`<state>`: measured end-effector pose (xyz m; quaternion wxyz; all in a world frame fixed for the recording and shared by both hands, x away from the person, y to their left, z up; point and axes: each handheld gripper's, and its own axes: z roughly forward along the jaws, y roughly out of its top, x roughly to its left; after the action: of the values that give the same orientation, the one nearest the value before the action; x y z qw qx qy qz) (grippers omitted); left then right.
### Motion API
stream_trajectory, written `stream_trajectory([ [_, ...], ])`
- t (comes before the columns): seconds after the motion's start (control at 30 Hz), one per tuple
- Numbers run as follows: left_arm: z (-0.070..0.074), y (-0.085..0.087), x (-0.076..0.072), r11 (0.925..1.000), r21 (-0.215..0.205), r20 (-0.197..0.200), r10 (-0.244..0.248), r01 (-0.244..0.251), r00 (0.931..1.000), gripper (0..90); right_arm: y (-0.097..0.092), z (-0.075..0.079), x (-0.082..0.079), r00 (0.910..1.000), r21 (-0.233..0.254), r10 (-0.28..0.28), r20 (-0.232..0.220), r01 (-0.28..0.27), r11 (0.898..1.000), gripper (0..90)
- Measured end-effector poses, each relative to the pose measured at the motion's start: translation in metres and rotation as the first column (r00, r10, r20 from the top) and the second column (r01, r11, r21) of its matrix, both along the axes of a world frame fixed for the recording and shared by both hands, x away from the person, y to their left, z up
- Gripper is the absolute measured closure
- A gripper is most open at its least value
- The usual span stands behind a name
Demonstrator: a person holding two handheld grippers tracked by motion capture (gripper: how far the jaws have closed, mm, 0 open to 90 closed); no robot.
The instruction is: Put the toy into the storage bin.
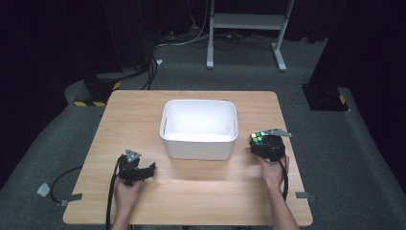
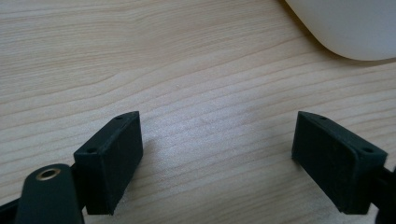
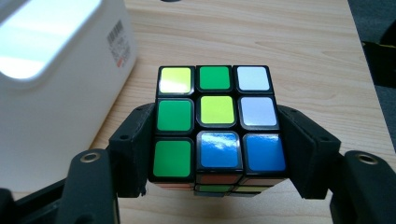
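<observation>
The right hand-held gripper [image 3: 212, 154] is clamping a puzzle cube [image 3: 217, 122] between its two black jaws, one jaw pressing on each side face, so the cube is sitting square in the grip with its green, yellow, white and blue top face turned up toward the camera; the cube is hanging just off the right side of the white bin [image 1: 198, 128], close to the bin's right wall and near the right edge of the worktop [image 1: 143, 110]; judging from that, the coming move is likely a short carry leftward over the rim and into the bin, whose long axis is running left to right across the worktop, and its open mouth is lying directly to the left of the held cube; the right hand is plainly the nearer one to both cube and bin; the left hand-held gripper [image 2: 219, 158] is resting low over bare wood off the bin's front left corner, its jaws standing wide apart with nothing between them; counting, there is one cube, one bin, and two hand-held grippers; the bin is looking empty inside.
</observation>
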<state>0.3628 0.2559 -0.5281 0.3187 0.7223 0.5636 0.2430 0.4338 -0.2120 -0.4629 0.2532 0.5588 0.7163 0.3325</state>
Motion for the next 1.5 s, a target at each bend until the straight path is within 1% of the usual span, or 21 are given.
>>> stream_trajectory([
  [0.13, 0.0, 0.0, 0.0, 1.0, 0.0, 0.0, 0.0, 0.0, 1.0, 16.5, -0.004, 0.008, -0.005, 0.9997, 0.022, 0.024, 0.01, -0.024, 0.999, 34.1],
  [0.3, 0.0, 0.0, 0.0, 1.0, 0.0, 0.0, 0.0, 0.0, 1.0, 16.5, -0.007, 0.016, -0.01, 0.9991, 0.046, 0.04, 0.017, -0.04, 0.998, 34.1],
  [0.47, 0.0, 0.0, 0.0, 1.0, 0.0, 0.0, 0.0, 0.0, 1.0, 16.5, -0.008, 0.023, -0.013, 0.9981, 0.051, 0.059, 0.019, -0.06, 0.997, 34.1],
  [0.5, 0.0, 0.0, 0.0, 1.0, 0.0, 0.0, 0.0, 0.0, 1.0, 16.5, -0.008, 0.028, -0.014, 0.9972, 0.051, 0.07, 0.025, -0.072, 0.996, 34.1],
  [0.6, 0.0, 0.0, 0.0, 1.0, 0.0, 0.0, 0.0, 0.0, 1.0, 16.5, -0.009, 0.035, -0.016, 0.9959, 0.064, 0.086, 0.029, -0.088, 0.994, 34.1],
  [0.7, 0.0, 0.0, 0.0, 1.0, 0.001, -0.001, -0.001, 0.001, 1.0, 16.4, -0.01, 0.041, -0.018, 0.9946, 0.067, 0.1, 0.029, -0.102, 0.993, 34.1],
  [0.8, 0.0, 0.0, 0.0, 1.0, 0.001, -0.001, -0.002, 0.002, 1.0, 16.4, -0.01, 0.047, -0.019, 0.9934, 0.073, 0.108, 0.038, -0.111, 0.991, 34.1],
  [0.97, 0.0, 0.0, 0.0, 1.0, 0.002, -0.001, -0.002, 0.002, 1.0, 16.4, -0.009, 0.052, -0.021, 0.9914, 0.077, 0.125, 0.039, -0.127, 0.989, 34.1],
  [1.0, 0.0, 0.0, 0.0, 1.0, 0.002, -0.001, -0.002, 0.002, 1.0, 16.4, -0.007, 0.055, -0.022, 0.9898, 0.074, 0.135, 0.045, -0.138, 0.988, 34.1],
  [1.1, 0.0, 0.0, 0.0, 1.0, 0.002, -0.001, -0.002, 0.002, 1.0, 16.4, -0.006, 0.062, -0.024, 0.9881, 0.089, 0.141, 0.062, -0.146, 0.985, 34.1],
  [1.23, 0.0, 0.0, 0.0, 1.0, 0.002, -0.001, -0.002, 0.002, 1.0, 16.4, -0.005, 0.073, -0.026, 0.9845, 0.091, 0.157, 0.079, -0.164, 0.982, 34.1],
  [1.3, 0.0, 0.0, 0.0, 1.0, 0.002, -0.001, -0.001, 0.001, 1.0, 16.4, -0.005, 0.075, -0.026, 0.9841, 0.095, 0.158, 0.081, -0.165, 0.982, 34.1],
  [1.33, 0.0, 0.0, 0.0, 1.0, 0.002, -0.001, -0.002, 0.002, 1.0, 16.4, -0.005, 0.079, -0.027, 0.9824, 0.093, 0.168, 0.083, -0.175, 0.98, 34.1],
  [1.4, 0.0, 0.0, 0.0, 1.0, 0.003, -0.002, -0.002, 0.002, 1.0, 16.4, -0.005, 0.082, -0.026, 0.9816, 0.087, 0.172, 0.083, -0.179, 0.98, 34.1],
  [1.5, 0.0, 0.0, 0.0, 1.0, 0.002, -0.001, -0.002, 0.002, 1.0, 16.4, -0.005, 0.086, -0.026, 0.98, 0.097, 0.179, 0.088, -0.187, 0.978, 34.1],
])
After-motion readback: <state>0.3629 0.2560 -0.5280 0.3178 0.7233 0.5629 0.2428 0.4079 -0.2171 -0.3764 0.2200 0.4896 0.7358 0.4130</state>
